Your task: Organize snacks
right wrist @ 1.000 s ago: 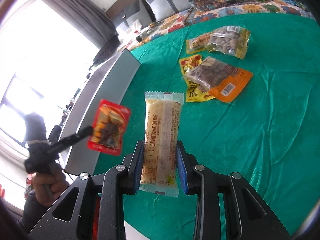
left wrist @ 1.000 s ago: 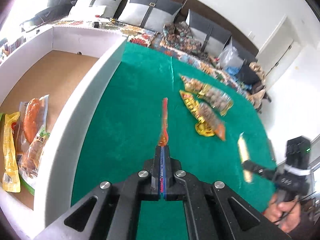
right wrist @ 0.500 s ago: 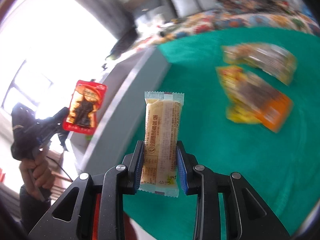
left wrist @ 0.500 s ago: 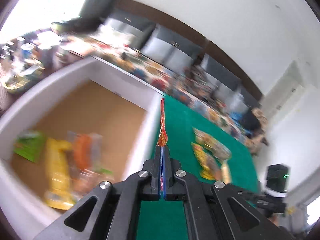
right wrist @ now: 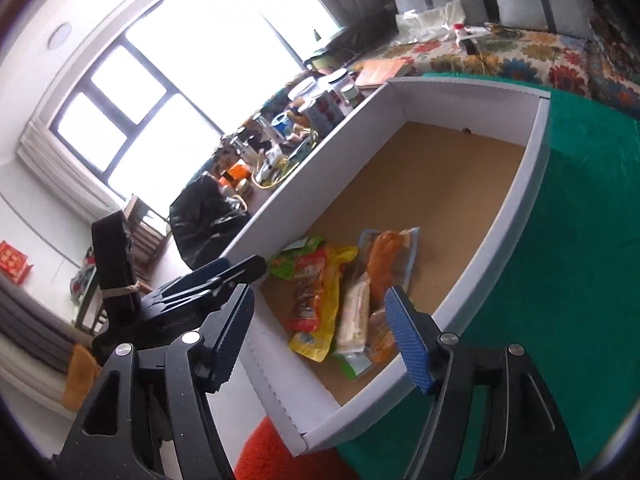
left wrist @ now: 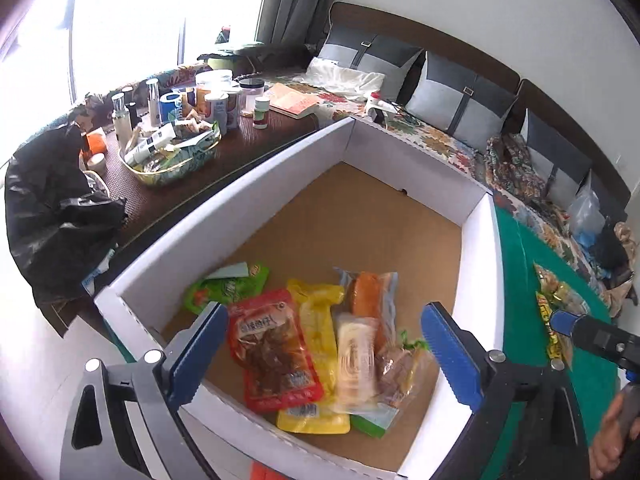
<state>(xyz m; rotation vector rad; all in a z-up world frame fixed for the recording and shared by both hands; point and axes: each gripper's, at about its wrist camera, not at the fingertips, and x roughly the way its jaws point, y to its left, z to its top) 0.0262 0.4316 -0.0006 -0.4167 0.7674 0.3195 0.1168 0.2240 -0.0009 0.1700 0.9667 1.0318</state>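
Both grippers hang over the near end of a shallow white box [left wrist: 256, 184] with a brown cardboard floor, standing on a green cloth-covered table [right wrist: 592, 184].

Left wrist view: the left gripper [left wrist: 324, 356] has its jaws spread wide and empty, the ribbed blue pads [left wrist: 450, 358] framing the snack pile below. Lying flat in the box are a glossy red packet [left wrist: 276, 350], a yellow pouch [left wrist: 320, 332] partly under it, a pale cream bar [left wrist: 354, 364] that looks blurred, a clear-wrapped orange sausage [left wrist: 366, 296] and a green packet [left wrist: 228, 288]. Only this view shows two crinkled packets on the cloth [left wrist: 554, 304] outside the box, and, at the right edge, one blue finger of the right gripper.

Right wrist view: the right gripper [right wrist: 320, 336] is likewise wide apart, holding nothing. The same pile appears foreshortened, the cream bar [right wrist: 354, 312] beside the yellow pouch [right wrist: 326, 312]. Only here can the left gripper [right wrist: 224, 276] be seen from outside, just over the box's near wall, along with a bright window [right wrist: 172, 92].

A dark side table [left wrist: 168, 188] crowded with jars and a glass bowl runs beside the box.
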